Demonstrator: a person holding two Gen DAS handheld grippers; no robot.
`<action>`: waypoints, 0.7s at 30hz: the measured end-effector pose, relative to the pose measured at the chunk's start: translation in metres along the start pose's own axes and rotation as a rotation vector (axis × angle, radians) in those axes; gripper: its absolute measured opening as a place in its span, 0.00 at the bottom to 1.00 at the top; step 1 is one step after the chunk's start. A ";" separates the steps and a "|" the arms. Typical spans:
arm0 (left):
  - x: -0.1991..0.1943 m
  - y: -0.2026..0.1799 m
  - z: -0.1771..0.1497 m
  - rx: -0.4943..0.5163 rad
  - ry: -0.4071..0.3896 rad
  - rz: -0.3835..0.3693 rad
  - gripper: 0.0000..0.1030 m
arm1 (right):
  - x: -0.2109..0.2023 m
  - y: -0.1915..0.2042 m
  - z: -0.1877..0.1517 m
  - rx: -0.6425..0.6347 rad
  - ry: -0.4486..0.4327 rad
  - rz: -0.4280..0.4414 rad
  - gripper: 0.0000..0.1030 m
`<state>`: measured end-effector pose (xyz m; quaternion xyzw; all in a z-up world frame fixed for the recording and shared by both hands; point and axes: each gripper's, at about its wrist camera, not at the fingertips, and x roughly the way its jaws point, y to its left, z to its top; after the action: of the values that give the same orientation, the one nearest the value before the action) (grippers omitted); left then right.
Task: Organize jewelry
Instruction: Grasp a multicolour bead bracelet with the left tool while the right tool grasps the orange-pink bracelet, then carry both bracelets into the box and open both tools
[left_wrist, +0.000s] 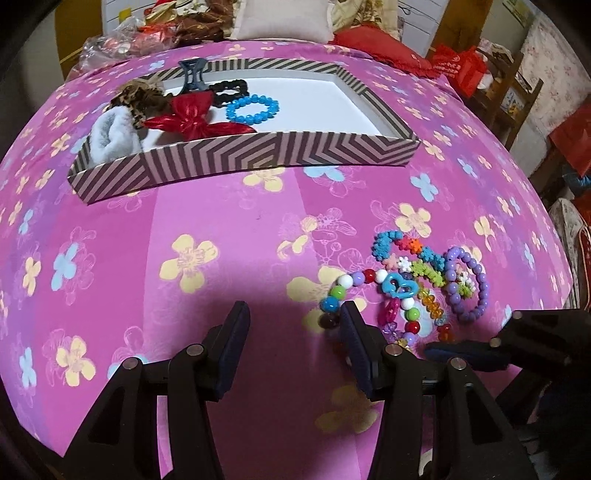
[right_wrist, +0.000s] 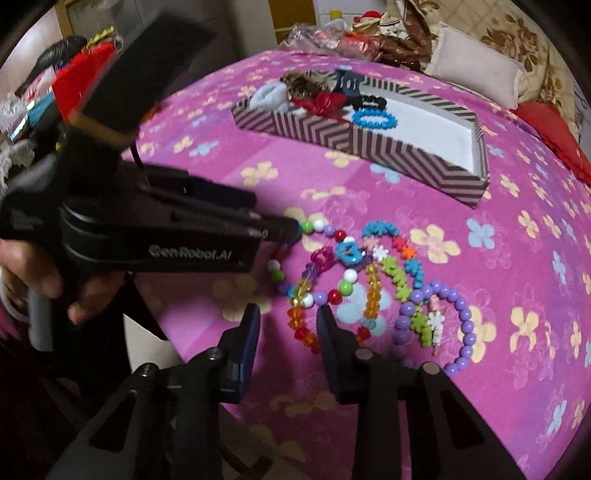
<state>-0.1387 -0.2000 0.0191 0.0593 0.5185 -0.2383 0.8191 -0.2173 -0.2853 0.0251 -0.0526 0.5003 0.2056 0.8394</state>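
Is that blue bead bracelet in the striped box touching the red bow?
Apart. In the left wrist view, white box floor shows between the blue bead bracelet and the red bow inside the striped box.

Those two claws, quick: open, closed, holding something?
Left gripper: open, holding nothing.
Right gripper: open, nothing gripped; clear-bead bracelet between its fingers.

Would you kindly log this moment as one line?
sorted: blue bracelet in striped box | pending: bracelet pile on bedspread | left hand-held gripper: open, empty | right hand-held gripper: open over pile
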 end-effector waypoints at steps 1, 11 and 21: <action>0.001 -0.001 0.000 0.007 0.000 0.002 0.42 | 0.003 0.001 -0.001 -0.008 0.004 -0.015 0.24; 0.004 -0.017 0.001 0.106 -0.005 -0.014 0.03 | -0.002 -0.015 -0.008 0.048 -0.050 -0.002 0.09; -0.019 -0.002 0.019 0.039 -0.046 -0.090 0.04 | -0.040 -0.056 0.001 0.204 -0.177 0.082 0.09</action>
<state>-0.1302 -0.2023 0.0446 0.0466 0.4970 -0.2863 0.8178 -0.2106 -0.3475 0.0532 0.0720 0.4442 0.1917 0.8722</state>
